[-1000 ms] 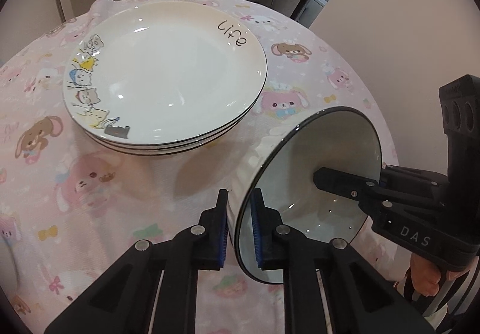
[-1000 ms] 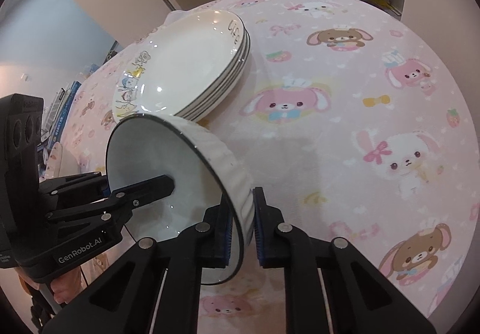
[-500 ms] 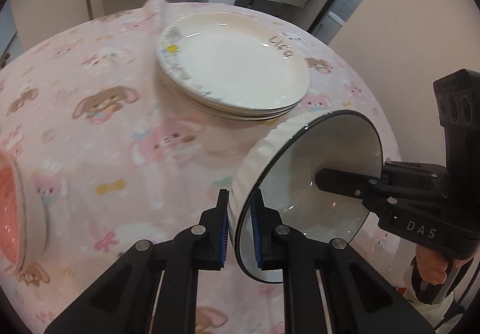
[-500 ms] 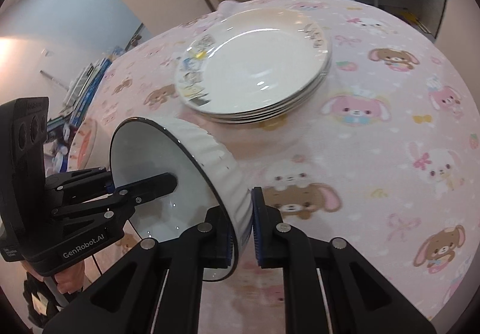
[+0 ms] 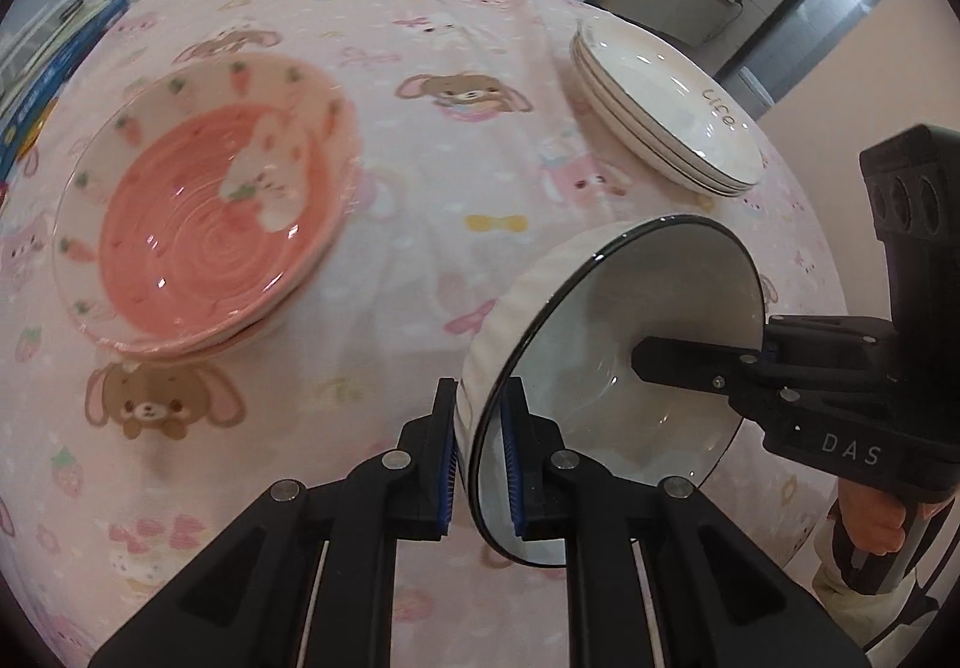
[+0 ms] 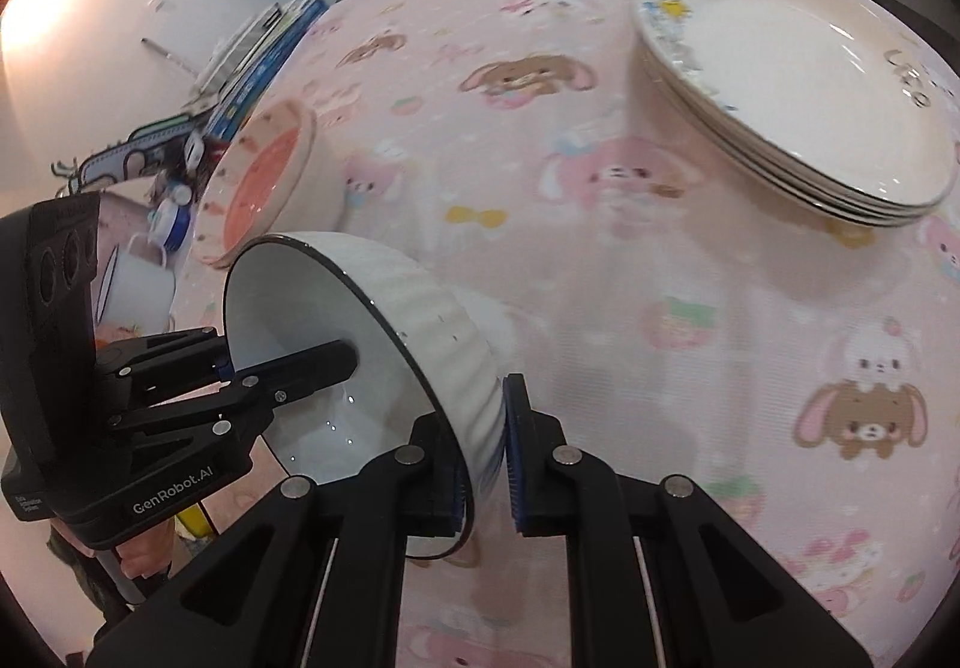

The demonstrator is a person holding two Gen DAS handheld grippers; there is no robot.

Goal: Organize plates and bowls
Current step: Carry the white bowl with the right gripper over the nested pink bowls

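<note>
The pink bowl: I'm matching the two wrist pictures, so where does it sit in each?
Left wrist: pink bowl at centre left, large, on the tablecloth.
Right wrist: pink bowl at upper left, small, near the table edge.
Shared landmark: the stack of white plates.

White ribbed bowl (image 5: 630, 332) (tilted), airborne

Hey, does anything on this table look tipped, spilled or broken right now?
Only the white ribbed bowl looks odd: it is tipped on edge in the air, its rim pinched by both hand-held grippers. The pink carrot-print bowl and the white plate stack sit flat. No spills or damage show.
</note>
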